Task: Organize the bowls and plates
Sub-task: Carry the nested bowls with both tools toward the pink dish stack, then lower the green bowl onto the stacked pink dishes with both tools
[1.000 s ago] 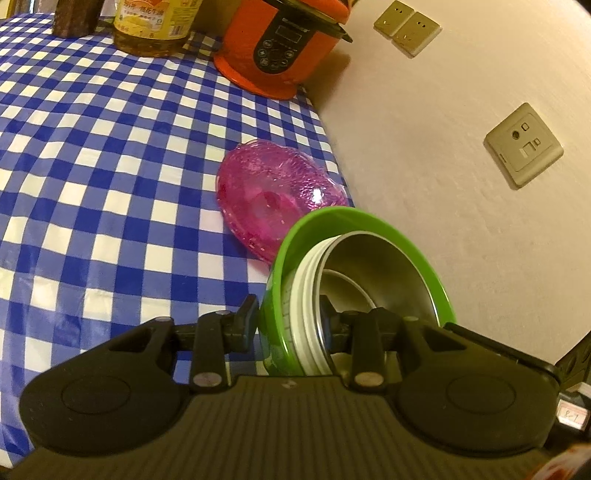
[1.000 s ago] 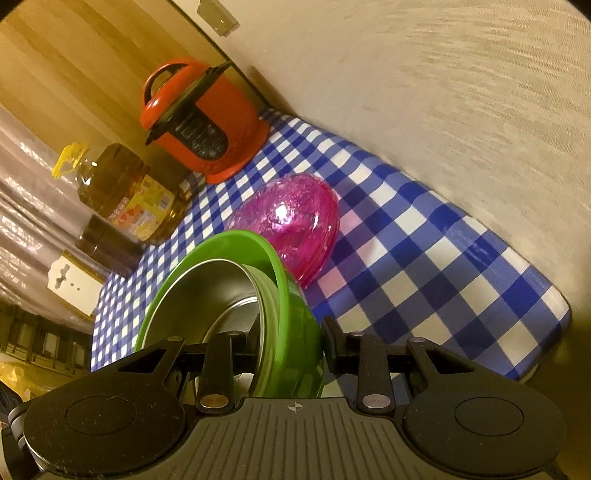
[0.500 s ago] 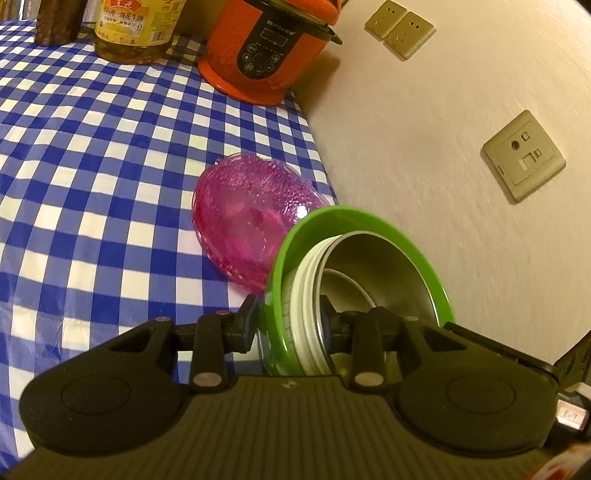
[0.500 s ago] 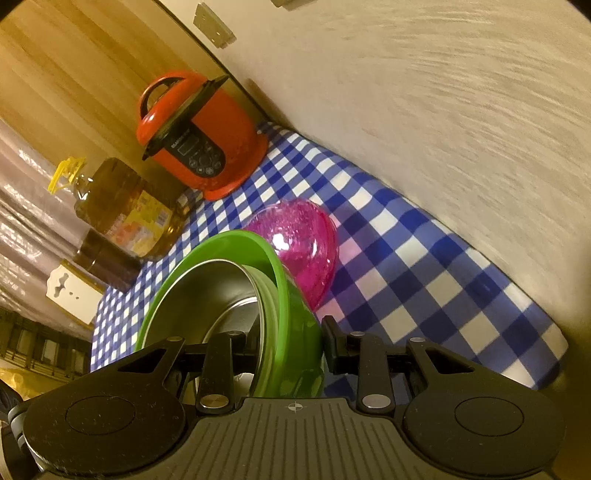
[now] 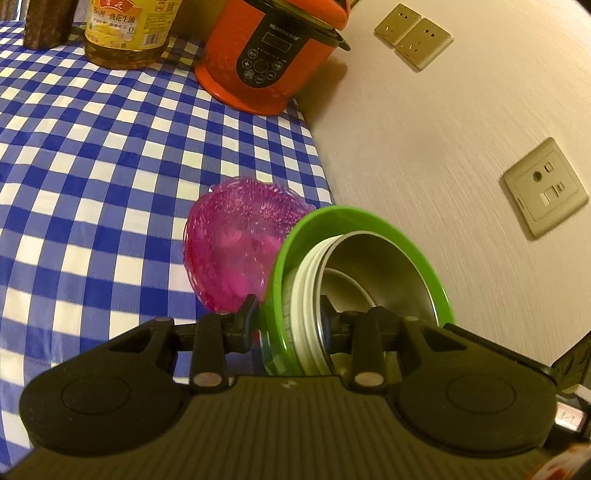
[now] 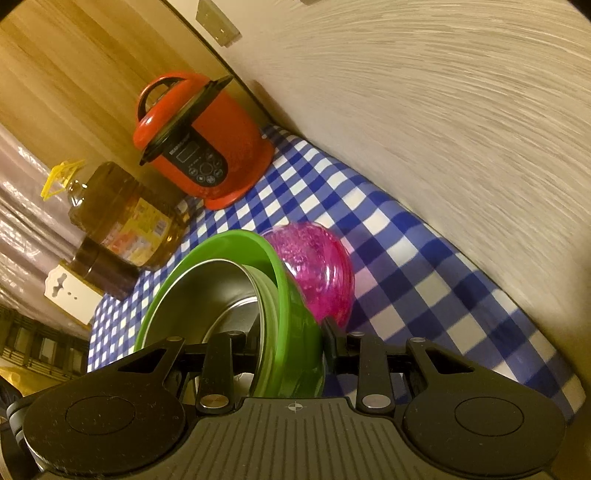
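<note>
A green bowl [image 5: 332, 221] with a steel bowl [image 5: 384, 273] nested inside is held off the table by both grippers. My left gripper [image 5: 288, 321] is shut on its near rim, one finger outside the green wall, one inside. My right gripper [image 6: 291, 343] is shut on the opposite rim of the green bowl [image 6: 284, 280]; the steel bowl [image 6: 207, 284] shows inside. A pink translucent bowl [image 5: 232, 243] sits on the checked table just beyond the stack; it also shows in the right wrist view [image 6: 317, 266].
An orange pressure cooker [image 5: 266, 51] stands at the table's far corner by the wall, also in the right wrist view [image 6: 199, 144]. An oil bottle [image 5: 129, 29] and a dark jar [image 5: 46, 22] stand at the back. The blue checked tablecloth [image 5: 92, 166] ends at the wall with sockets [image 5: 545, 184].
Both grippers, still holding the stacked bowls, have risen and drawn back; the pink bowl and cooker look farther and smaller, and more table shows.
</note>
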